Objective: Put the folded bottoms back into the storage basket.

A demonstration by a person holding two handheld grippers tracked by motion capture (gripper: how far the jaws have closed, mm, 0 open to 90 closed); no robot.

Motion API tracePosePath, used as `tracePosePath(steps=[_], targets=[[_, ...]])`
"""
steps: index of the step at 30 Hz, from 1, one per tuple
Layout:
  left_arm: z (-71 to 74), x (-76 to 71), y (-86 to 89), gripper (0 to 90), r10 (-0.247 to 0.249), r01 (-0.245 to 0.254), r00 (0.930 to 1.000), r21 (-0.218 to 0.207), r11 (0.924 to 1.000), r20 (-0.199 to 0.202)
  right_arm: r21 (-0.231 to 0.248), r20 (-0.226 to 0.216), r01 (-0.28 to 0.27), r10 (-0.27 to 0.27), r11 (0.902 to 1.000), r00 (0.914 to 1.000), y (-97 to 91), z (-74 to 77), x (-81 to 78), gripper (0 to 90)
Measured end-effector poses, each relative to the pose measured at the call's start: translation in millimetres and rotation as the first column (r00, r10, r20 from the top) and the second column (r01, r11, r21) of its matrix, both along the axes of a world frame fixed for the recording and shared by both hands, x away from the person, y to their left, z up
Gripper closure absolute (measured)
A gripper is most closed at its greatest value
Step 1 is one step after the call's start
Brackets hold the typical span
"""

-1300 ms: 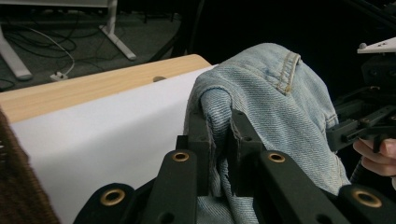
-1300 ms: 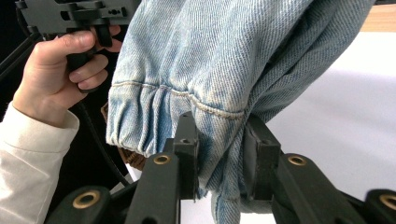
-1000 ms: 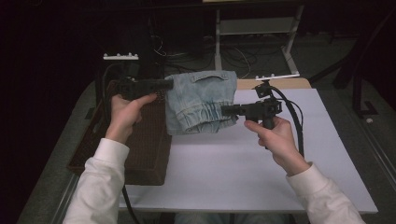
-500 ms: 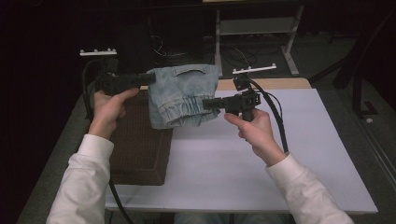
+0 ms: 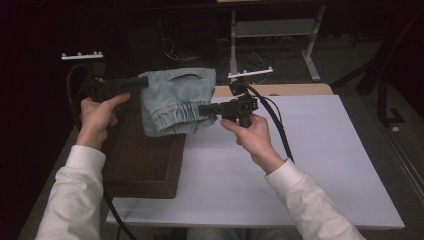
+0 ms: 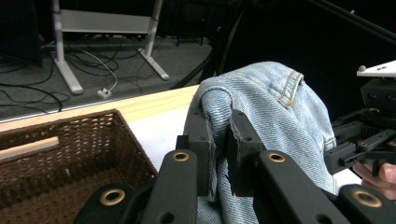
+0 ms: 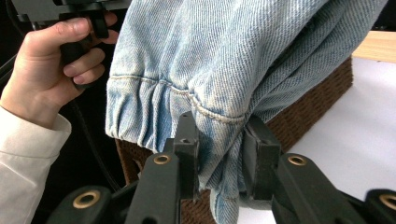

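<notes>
- High view, nearest edge: two white sleeves (image 5: 75, 200) coming in from the bottom, a hand on each claw.
- Below and between them: white tabletop (image 5: 320, 165), with a brown wicker basket (image 5: 142, 160) standing on its left part.
- Right claw (image 5: 207, 111) clenched on the gathered hem of a light-blue denim garment (image 5: 177, 100); cloth bunched between the pads and hanging below them in the right gripper view (image 7: 219, 158).
- Left claw (image 5: 142, 82) clenched on a folded edge at the garment's upper left corner; fold pinched between the pads in the left gripper view (image 6: 219, 140).
- Denim garment held in the air between the two claws, above the basket's far end and clear of the tabletop, with a belt loop on top.
- Farther back: pale wooden strip (image 5: 280, 90) along the tabletop's far edge.
- Beyond that: dark floor with cables (image 6: 93, 60) and a white metal stand (image 5: 272, 30).
</notes>
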State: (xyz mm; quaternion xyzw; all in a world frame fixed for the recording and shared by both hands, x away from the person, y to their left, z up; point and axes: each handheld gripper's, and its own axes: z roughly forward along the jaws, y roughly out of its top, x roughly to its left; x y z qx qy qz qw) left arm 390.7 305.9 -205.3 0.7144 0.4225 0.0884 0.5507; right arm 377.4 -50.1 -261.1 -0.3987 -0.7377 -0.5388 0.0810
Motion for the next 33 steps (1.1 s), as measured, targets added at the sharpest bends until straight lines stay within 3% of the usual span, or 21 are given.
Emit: tracePosePath(steps=[6, 33], targets=[[-2.5, -1.7, 9.4, 81.2, 0.028, -0.028, 0.9996, 0.018, 0.9994, 0.001, -0.006, -0.004, -0.013, 0.013, 0.9999, 0.9999, 13.8, -3.0, 1.8, 69.6], [-26.7, 6.6, 51.7, 81.2, 0.124, -0.124, 0.9908, 0.003, 0.9923, -0.054, -0.029, 0.015, -0.03, 0.03, 0.9991, 0.9994, 64.5, -23.6, 13.8, 69.6]])
